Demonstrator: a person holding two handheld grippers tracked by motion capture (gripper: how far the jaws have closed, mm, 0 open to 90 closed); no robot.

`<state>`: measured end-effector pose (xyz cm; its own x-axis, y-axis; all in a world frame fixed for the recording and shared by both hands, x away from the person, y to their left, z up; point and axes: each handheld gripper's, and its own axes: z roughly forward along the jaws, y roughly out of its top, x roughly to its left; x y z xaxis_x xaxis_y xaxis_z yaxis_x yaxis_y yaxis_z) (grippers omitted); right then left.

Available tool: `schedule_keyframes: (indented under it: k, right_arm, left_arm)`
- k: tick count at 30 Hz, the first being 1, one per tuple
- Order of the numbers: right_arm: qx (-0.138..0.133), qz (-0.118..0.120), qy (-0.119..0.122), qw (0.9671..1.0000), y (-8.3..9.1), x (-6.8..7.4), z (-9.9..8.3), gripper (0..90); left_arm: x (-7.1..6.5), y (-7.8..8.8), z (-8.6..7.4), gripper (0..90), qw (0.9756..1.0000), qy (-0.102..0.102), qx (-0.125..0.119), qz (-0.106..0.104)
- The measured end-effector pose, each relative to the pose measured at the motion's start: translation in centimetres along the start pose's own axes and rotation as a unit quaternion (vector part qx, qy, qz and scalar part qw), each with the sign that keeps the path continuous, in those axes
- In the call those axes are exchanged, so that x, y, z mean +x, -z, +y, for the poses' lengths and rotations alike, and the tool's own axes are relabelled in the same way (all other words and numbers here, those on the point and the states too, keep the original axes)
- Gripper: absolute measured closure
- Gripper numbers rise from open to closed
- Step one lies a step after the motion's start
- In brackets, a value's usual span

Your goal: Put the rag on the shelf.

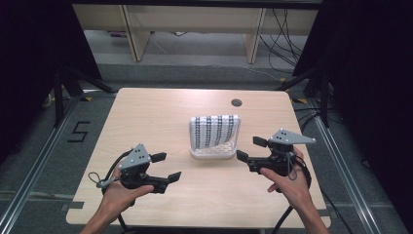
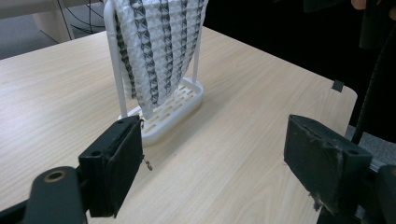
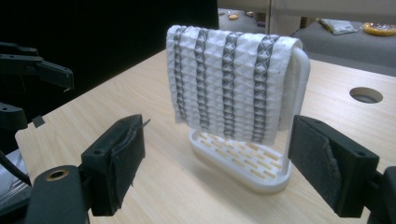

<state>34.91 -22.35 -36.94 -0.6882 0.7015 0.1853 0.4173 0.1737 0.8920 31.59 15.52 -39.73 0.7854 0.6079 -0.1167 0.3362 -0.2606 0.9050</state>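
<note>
While both grippers stand off from the work, the handling can be judged from how the cloth hangs.

Left gripper point(image 1: 164, 166): near the table's point(image 1: 146, 112) front-left part, jaws wide apart, nothing between them. It points toward the rack from the left and is apart from it.

Cloth point(image 1: 214, 130): white with dark stripes and a waffle texture, draped over the top bar of a small white rack point(image 1: 213, 154), which sits about mid-table, slightly toward the right edge. In the left gripper view the cloth's point(image 2: 156, 46) lower edge curves and hangs just above the rack's slotted base point(image 2: 175, 109); whether it touches the base I cannot tell.

Judgement: soft, light and limp, so it will sag and fold once lifted. The texture should give the pads good friction, so slipping looks unlikely. The rack looks like light plastic with thin uprights, so a sideways drag on the cloth could tip or slide it.

Where to hold: the free lower corners or side hems, seen clear of the uprights in the right gripper view point(image 3: 229, 93). Pinch only fabric, one corner per gripper, and lift up over the bar rather than pulling across.

Right gripper point(image 1: 247, 148): just beside the rack's right side, toward the table's right edge, jaws spread wide and empty.
</note>
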Motion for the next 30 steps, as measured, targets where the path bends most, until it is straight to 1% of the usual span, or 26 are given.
schedule_keyframes:
  k: [1, 2, 3, 4, 5, 7, 8, 9, 10, 11, 12, 13, 14, 15, 16, 17, 18, 19, 21, 22, 24, 25, 26, 27, 29, 30]
  right_arm:
    - [-0.002, -0.008, 0.008, 0.9999, 0.1, 0.0, -0.1, 19.6]
    - [-0.002, -0.005, -0.001, 1.0, 0.1, 0.1, -0.3, 19.4]
    - [-0.003, 0.0, 0.006, 1.0, 0.0, 0.0, -0.4, 19.4]
    - [0.0, -0.004, -0.006, 1.0, 0.1, 0.3, -0.5, 19.4]
    - [0.003, -0.004, 0.002, 1.0, 0.1, 0.2, -0.6, 19.3]
    - [0.005, -0.002, -0.007, 1.0, 0.2, 0.4, -0.9, 19.3]
    - [-0.001, -0.003, 0.005, 1.0, 0.1, 0.2, -1.0, 19.3]
    - [0.006, -0.004, -0.007, 1.0, 0.3, 0.4, -1.1, 19.4]
    - [-0.004, -0.007, 0.012, 0.9999, 0.1, 0.2, -1.2, 19.3]
    - [0.002, -0.007, 0.001, 1.0, 0.2, 0.4, -1.4, 19.3]
    - [-0.002, -0.008, 0.012, 0.9999, 0.2, 0.2, -1.5, 19.3]
    - [0.011, -0.005, -0.004, 0.9999, 0.3, 0.5, -1.6, 19.3]
    - [0.003, -0.002, -0.008, 1.0, 0.2, 0.5, -1.8, 19.3]
    - [0.002, -0.009, 0.014, 0.9999, 0.2, 0.3, -1.9, 19.3]
    - [0.0, -0.006, 0.003, 1.0, 0.2, 0.4, -2.1, 19.3]
    - [0.001, -0.007, 0.008, 0.9999, 0.2, 0.4, -2.2, 19.3]
    - [0.005, -0.008, 0.0, 1.0, 0.2, 0.5, -2.3, 19.3]
    - [0.007, -0.002, 0.008, 0.9999, 0.2, 0.4, -2.5, 19.3]
    - [0.014, -0.003, -0.007, 0.9999, 0.3, 0.6, -2.8, 19.3]
    - [0.009, -0.004, 0.006, 0.9999, 0.2, 0.4, -2.9, 19.3]
    - [0.013, -0.003, -0.014, 0.9998, 0.2, 0.6, -3.2, 19.4]
    - [0.011, -0.006, 0.004, 0.9999, 0.2, 0.4, -3.4, 19.4]
    - [0.01, -0.005, -0.011, 0.9999, 0.2, 0.6, -3.5, 19.4]
    - [0.011, -0.01, 0.008, 0.9999, 0.2, 0.3, -3.7, 19.4]
    - [0.016, -0.006, -0.005, 0.9998, 0.2, 0.6, -4.0, 19.4]
    - [0.013, -0.007, 0.004, 0.9999, 0.2, 0.4, -4.1, 19.4]
  left_arm:
    - [-0.1, 0.0, -0.2, 19.0, 1.0, 0.0, 0.001, 0.0]
    - [-0.1, 0.1, -0.3, 18.9, 1.0, -0.001, 0.002, 0.0]
    - [-0.1, 0.1, -0.5, 18.7, 1.0, -0.002, 0.003, 0.0]
    - [-0.1, 0.2, -0.6, 18.6, 1.0, -0.004, 0.004, -0.001]
    - [-0.2, 0.2, -0.8, 18.4, 1.0, -0.002, 0.003, -0.001]
    - [-0.3, 0.3, -1.1, 18.4, 1.0, -0.002, 0.002, -0.002]
    - [-0.3, 0.4, -1.2, 18.4, 1.0, -0.002, 0.002, -0.003]
    - [-0.3, 0.4, -1.4, 18.3, 1.0, -0.002, 0.002, -0.003]
    - [-0.4, 0.4, -1.6, 18.2, 1.0, -0.001, 0.003, -0.003]
    - [-0.4, 0.3, -1.7, 18.2, 1.0, 0.001, 0.0, -0.007]
    - [-0.4, 0.4, -1.9, 18.2, 1.0, -0.001, 0.005, -0.003]
    - [-0.5, 0.4, -2.0, 18.2, 1.0, -0.001, 0.006, -0.003]
    - [-0.5, 0.4, -2.2, 18.2, 1.0, -0.001, 0.008, -0.003]
    - [-0.5, 0.3, -2.3, 18.2, 1.0, 0.0, 0.004, -0.007]
    - [-0.6, 0.4, -2.4, 18.2, 0.9999, -0.004, 0.007, -0.007]
    - [-0.6, 0.4, -2.6, 18.2, 0.9999, -0.005, 0.01, -0.003]
    - [-0.7, 0.4, -2.7, 18.2, 0.9999, -0.005, 0.009, -0.003]
    - [-0.7, 0.4, -2.8, 18.2, 0.9999, -0.007, 0.011, -0.004]
    - [-0.8, 0.5, -3.0, 18.2, 0.9999, -0.01, 0.012, -0.003]
    - [-0.8, 0.4, -3.2, 18.2, 0.9999, -0.009, 0.009, -0.008]
    - [-0.9, 0.4, -3.5, 18.1, 0.9998, -0.01, 0.015, -0.006]
    - [-0.9, 0.4, -3.7, 18.2, 0.9998, -0.007, 0.015, -0.006]
    - [-0.9, 0.4, -3.8, 18.1, 0.9998, -0.007, 0.016, -0.006]
    - [-0.9, 0.5, -4.0, 18.2, 0.9998, -0.006, 0.018, -0.005]
    - [-0.9, 0.4, -4.4, 18.1, 0.9999, -0.005, 0.015, -0.006]
    - [-0.9, 0.5, -4.5, 18.1, 0.9998, -0.005, 0.019, -0.005]
